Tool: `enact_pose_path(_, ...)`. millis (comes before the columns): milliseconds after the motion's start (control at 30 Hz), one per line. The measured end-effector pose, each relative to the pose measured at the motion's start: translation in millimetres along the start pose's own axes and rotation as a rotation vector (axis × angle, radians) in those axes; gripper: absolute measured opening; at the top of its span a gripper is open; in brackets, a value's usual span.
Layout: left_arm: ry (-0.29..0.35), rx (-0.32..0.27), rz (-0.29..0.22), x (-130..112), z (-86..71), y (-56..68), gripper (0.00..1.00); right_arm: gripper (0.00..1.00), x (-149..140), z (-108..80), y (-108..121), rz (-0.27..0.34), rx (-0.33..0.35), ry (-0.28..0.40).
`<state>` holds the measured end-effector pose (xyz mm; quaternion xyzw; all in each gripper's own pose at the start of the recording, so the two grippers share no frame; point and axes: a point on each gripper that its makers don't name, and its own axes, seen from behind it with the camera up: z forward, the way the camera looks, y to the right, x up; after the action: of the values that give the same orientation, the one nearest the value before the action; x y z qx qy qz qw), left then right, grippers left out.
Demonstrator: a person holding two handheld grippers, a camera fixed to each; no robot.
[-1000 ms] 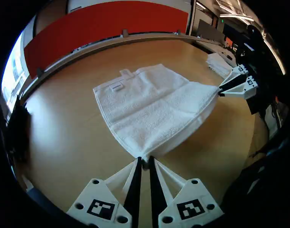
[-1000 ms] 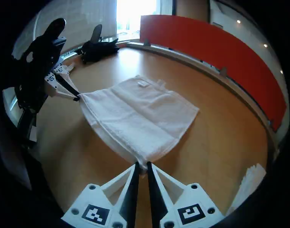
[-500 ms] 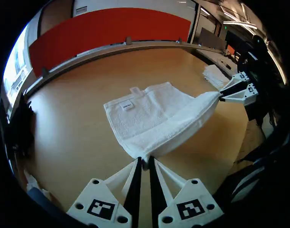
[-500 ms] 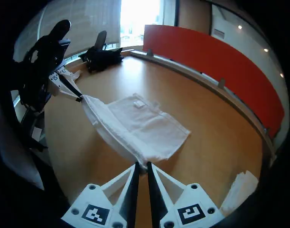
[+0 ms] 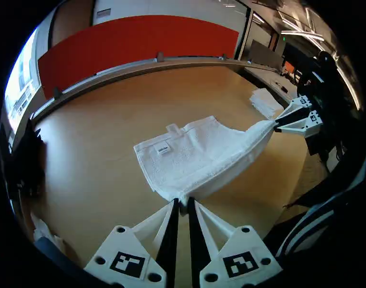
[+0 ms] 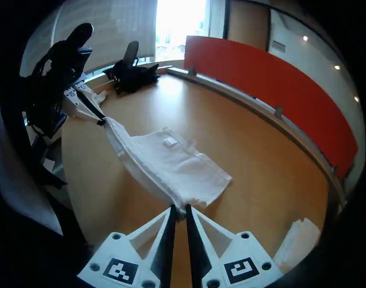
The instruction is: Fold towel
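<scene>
The left gripper (image 5: 182,201) pinched one corner of the white towel (image 5: 197,153), and the right gripper (image 6: 179,207) pinched another. Its far half lay on the wooden table (image 5: 111,120). It looked soft and floppy, so the corners seemed the best places to hold.

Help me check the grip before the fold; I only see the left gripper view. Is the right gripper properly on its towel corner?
Observer: Yes. In the right gripper view the right gripper is clamped shut on a corner of the towel.
Operator: Anything behind my left gripper?
Observer: A black heap lies on the table beyond the left gripper, near the bright window, apart from the towel.
</scene>
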<state>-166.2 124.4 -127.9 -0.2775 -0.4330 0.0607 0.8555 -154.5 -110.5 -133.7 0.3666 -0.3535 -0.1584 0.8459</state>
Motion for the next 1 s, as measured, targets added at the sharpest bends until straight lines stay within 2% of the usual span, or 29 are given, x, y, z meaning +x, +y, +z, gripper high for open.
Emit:
enact_pose_path(233, -0.002, 0.003, 0.007, 0.5, 2.5, 0.0, 0.14, 0.15, 1.2, 3.6, 2.6, -0.003, 0.0, -0.002)
enact_pose_path(433, 0.001, 0.016, -0.001, 6.0, 9.7, -7.5, 0.14, 0.15, 6.3, 10.5, 10.6, -0.019, -0.001, -0.007)
enact_pose_path(633, 0.006, 0.029, 0.012, 16.4, 23.8, -18.3, 0.14, 0.15, 10.8, 23.6, 26.2, -0.034, -0.005, -0.024)
enact_pose_path(1000, 0.0, 0.064, 0.041, 36.6, 59.5, -44.1, 0.14, 0.15, 16.5, 52.4, 57.2, -0.032, -0.025, -0.061)
